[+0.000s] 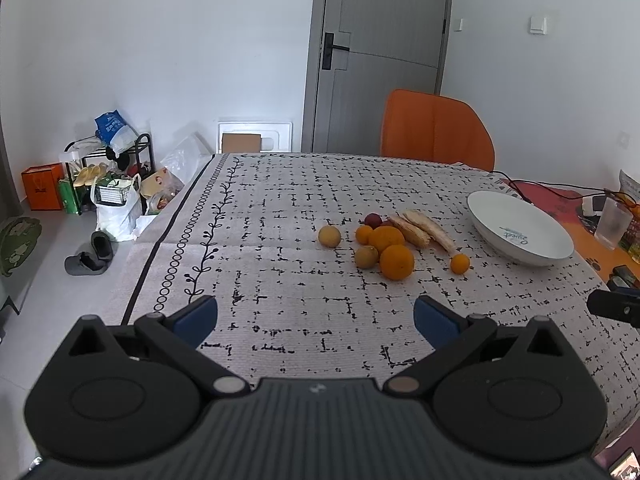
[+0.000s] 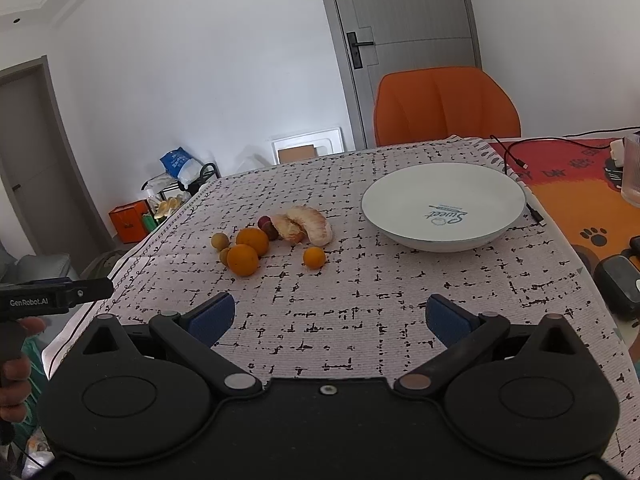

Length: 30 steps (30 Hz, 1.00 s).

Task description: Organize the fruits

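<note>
Fruit lies clustered on the desk (image 2: 360,300) under its white, black-patterned cloth. Leftmost is a small yellow-brown round fruit (image 1: 329,236), apart from the rest. Next come two large oranges (image 1: 396,262), touching, with a small dark red fruit (image 1: 373,220) behind them and pale peeled citrus segments (image 1: 424,228) just beside. A small orange kumquat (image 1: 459,263) sits alone nearer the empty white ceramic bowl (image 2: 400,192), well apart on the right. The left gripper (image 1: 316,316) hovers with fingers spread wide, holding nothing; the right gripper (image 2: 330,318) likewise, fingers spread, empty.
</note>
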Available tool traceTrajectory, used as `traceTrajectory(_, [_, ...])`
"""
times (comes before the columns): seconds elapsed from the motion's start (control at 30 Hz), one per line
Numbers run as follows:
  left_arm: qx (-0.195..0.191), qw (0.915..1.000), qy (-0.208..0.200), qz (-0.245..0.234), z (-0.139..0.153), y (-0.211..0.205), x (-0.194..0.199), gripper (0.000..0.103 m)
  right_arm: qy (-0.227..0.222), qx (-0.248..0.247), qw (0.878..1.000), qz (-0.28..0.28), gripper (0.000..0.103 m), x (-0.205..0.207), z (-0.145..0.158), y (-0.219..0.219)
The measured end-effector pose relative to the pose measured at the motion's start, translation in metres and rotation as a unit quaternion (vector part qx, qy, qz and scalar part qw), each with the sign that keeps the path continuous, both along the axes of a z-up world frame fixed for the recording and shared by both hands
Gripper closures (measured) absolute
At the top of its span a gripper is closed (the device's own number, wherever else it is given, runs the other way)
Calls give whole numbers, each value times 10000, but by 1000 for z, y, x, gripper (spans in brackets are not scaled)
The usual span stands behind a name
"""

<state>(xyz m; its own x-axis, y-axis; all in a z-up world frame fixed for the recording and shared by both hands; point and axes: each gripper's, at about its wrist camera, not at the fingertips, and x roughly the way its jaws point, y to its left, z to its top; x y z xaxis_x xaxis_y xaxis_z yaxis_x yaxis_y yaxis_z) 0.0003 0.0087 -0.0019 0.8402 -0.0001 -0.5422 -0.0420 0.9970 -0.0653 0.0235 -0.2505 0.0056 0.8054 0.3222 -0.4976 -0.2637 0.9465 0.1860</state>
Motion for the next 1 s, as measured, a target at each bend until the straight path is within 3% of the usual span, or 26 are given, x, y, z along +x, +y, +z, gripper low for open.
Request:
traceTrajectory(0.4, [-52, 9999, -74, -102, 0, 0, 4, 0, 104, 51, 9997, 206, 0, 4, -1, 4])
traceTrajectory(0.7, [-179, 9986, -407, -287, 6, -7, 17, 0, 19, 24, 9998, 181, 0, 18, -5, 4])
traceTrajectory(1.0, [-184, 9981, -522, -281, -7, -12, 40, 1, -4, -21, 9998, 197, 0, 42, -12, 8])
